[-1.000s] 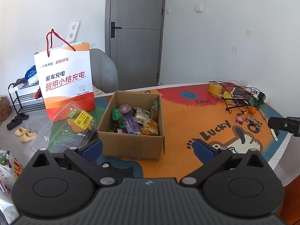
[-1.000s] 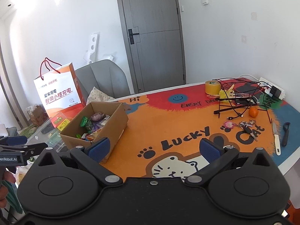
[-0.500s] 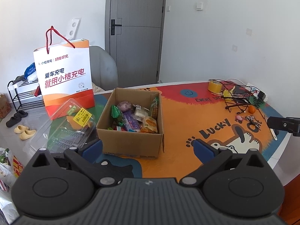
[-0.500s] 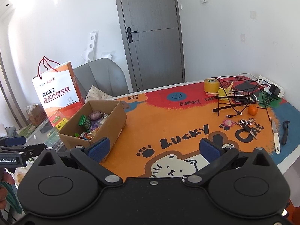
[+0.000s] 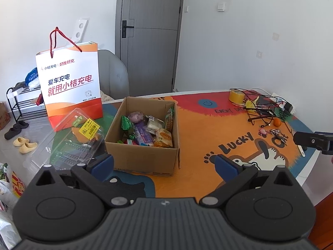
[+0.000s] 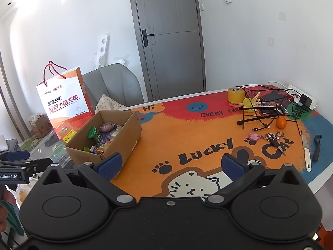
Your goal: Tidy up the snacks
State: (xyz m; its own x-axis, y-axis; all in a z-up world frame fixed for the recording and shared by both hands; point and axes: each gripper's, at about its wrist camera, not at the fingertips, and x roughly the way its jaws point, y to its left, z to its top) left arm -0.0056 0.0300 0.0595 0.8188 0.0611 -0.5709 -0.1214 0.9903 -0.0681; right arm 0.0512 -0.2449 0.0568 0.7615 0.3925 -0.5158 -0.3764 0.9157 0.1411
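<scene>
An open cardboard box [image 5: 143,158] [image 6: 122,137] stands on the orange cartoon mat, holding several wrapped snacks [image 5: 149,129] [image 6: 102,135]. Left of it lies a clear plastic clamshell [image 5: 68,141] with a yellow price label, in front of an orange and white paper bag [image 5: 70,83] [image 6: 64,100]. My left gripper [image 5: 164,165] hovers open just in front of the box with nothing between its blue pads. My right gripper [image 6: 169,163] hangs open over the mat's cat drawing, to the right of the box, also empty.
At the table's far right lie a roll of yellow tape [image 6: 235,94], a black wire stand [image 6: 268,108], a tangerine [image 6: 281,123], keys [image 6: 272,137], a knife [image 6: 306,152] and a power strip [image 6: 301,99]. A grey chair [image 6: 112,83] stands behind the table.
Both views have lifted and pulled back slightly, so the box and table sit a little lower and farther. Both grippers stay open and empty.
</scene>
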